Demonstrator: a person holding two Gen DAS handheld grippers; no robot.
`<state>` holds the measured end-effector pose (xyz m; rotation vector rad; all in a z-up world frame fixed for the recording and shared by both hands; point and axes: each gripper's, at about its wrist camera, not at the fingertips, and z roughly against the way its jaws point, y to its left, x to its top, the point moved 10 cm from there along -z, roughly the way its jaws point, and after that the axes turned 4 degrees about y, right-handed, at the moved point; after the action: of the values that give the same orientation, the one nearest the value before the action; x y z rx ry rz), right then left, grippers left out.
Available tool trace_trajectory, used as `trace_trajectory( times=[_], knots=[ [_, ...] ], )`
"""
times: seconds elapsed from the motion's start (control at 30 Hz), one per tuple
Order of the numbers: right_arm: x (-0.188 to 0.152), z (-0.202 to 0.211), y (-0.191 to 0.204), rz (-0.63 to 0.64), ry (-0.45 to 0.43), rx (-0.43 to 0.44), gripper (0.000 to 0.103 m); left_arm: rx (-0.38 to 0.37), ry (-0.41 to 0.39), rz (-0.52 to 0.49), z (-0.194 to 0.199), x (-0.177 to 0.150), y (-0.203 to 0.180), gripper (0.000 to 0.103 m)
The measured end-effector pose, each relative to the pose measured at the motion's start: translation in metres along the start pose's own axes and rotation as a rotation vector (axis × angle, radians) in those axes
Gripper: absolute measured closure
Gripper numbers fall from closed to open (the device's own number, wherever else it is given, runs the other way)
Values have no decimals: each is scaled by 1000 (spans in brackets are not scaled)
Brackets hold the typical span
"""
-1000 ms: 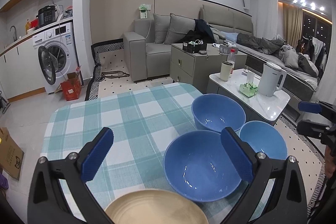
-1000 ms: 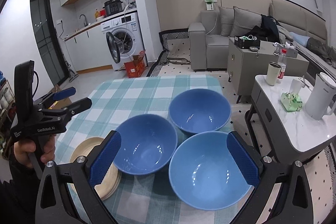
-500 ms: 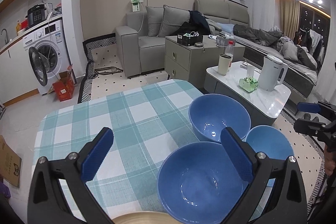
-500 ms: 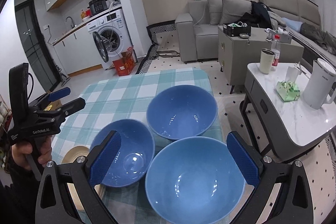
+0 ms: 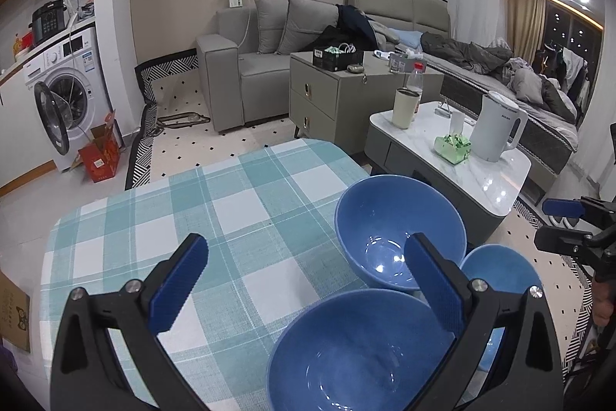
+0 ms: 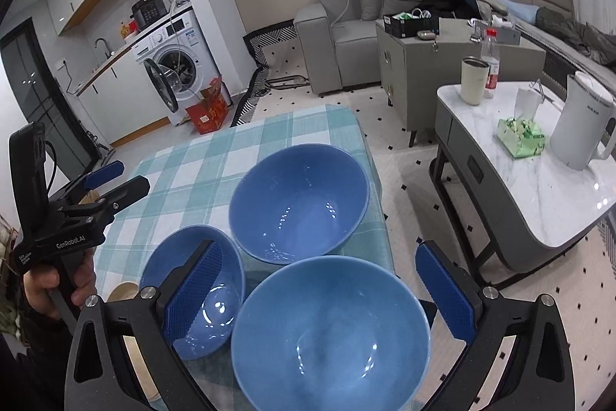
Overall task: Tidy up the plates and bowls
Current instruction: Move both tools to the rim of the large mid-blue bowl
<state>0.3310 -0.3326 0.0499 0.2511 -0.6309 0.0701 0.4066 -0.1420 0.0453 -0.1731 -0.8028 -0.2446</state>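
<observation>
Three blue bowls stand close together on the checked tablecloth. My left gripper is open and empty above the nearest bowl, with a larger bowl beyond it and a third bowl partly hidden at the right. My right gripper is open, its fingers on either side of that third bowl without touching it. The far bowl and the smaller left bowl also show. A beige plate peeks out at the lower left.
A hand holds the left gripper at the table's left. The right gripper hangs off the table's right edge. A marble coffee table with a kettle, a cup and a bottle stands close at the right. Sofa and washing machine lie behind.
Both grippers have moved forward and lower over the bowls. The beige plate has slipped out of the left wrist view. The nearest bowl now fills the space between the right fingers.
</observation>
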Motion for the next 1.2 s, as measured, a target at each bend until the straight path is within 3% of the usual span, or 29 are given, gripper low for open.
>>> trace_trajectory(
  times=[0.6, 0.87, 1.2],
  knots=[
    [3, -61, -21, -90, 105, 99, 2, -31, 122, 5, -70, 1, -8, 0],
    [2, -86, -28, -117, 139, 95, 21, -40, 165, 3, -88, -3, -10, 0],
    [2, -104, -28, -136, 172, 104, 31, -56, 212, 8, -109, -11, -12, 2]
  ],
)
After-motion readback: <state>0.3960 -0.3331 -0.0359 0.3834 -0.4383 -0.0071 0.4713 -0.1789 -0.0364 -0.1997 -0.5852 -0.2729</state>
